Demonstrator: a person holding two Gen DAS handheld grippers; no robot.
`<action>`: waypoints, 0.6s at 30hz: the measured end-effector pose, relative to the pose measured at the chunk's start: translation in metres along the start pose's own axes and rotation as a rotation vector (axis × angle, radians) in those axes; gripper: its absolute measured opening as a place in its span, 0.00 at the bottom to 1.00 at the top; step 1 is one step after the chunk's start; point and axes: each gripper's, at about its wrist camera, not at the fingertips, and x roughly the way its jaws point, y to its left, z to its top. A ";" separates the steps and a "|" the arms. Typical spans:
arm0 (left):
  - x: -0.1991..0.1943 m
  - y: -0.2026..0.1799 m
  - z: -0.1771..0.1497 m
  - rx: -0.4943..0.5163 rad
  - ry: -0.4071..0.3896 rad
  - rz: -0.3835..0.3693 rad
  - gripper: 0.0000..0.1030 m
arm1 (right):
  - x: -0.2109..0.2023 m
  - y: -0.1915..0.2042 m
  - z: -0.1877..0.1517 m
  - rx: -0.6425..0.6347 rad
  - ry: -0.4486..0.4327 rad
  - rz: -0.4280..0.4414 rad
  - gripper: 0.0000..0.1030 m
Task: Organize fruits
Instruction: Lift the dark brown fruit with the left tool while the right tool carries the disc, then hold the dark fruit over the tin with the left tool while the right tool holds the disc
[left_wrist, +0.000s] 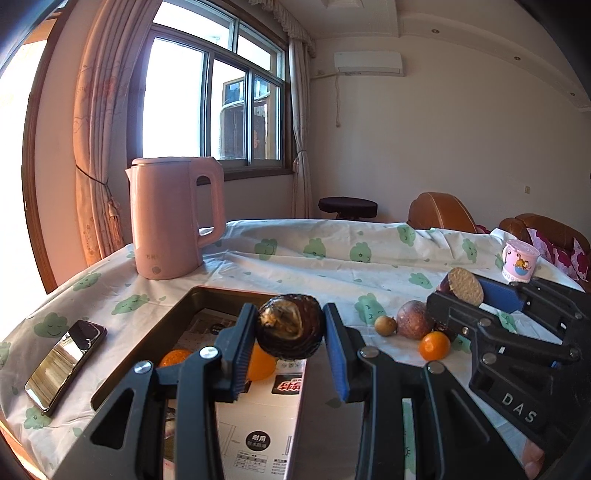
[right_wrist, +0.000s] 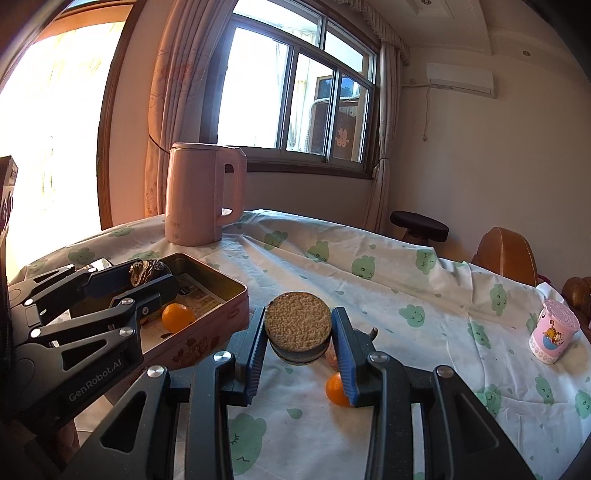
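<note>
My left gripper (left_wrist: 290, 328) is shut on a dark brown halved fruit (left_wrist: 290, 326) and holds it above the pink metal tin (left_wrist: 147, 350). Two oranges (left_wrist: 260, 363) lie in the tin; one also shows in the right wrist view (right_wrist: 178, 316). My right gripper (right_wrist: 298, 332) is shut on a dark fruit with a grainy tan cut face (right_wrist: 298, 322), held above the tablecloth right of the tin (right_wrist: 221, 328). On the cloth lie an orange (left_wrist: 434, 346), a purple passion fruit (left_wrist: 416, 319) and a small brown fruit (left_wrist: 385, 325).
A pink kettle (left_wrist: 173, 218) stands at the back left. A phone (left_wrist: 66, 363) lies left of the tin. A pink cup (right_wrist: 553, 335) stands at the right. The table (right_wrist: 406, 280) has a white cloth with green prints; chairs stand behind it.
</note>
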 end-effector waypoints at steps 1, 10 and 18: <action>-0.001 0.002 0.000 -0.001 -0.001 0.005 0.37 | 0.001 0.002 0.001 -0.003 0.001 0.005 0.36; -0.007 0.023 0.001 -0.014 -0.011 0.057 0.37 | 0.006 0.022 0.009 -0.037 -0.001 0.025 0.36; -0.005 0.040 -0.001 -0.033 0.005 0.089 0.37 | 0.013 0.036 0.012 -0.060 0.003 0.043 0.36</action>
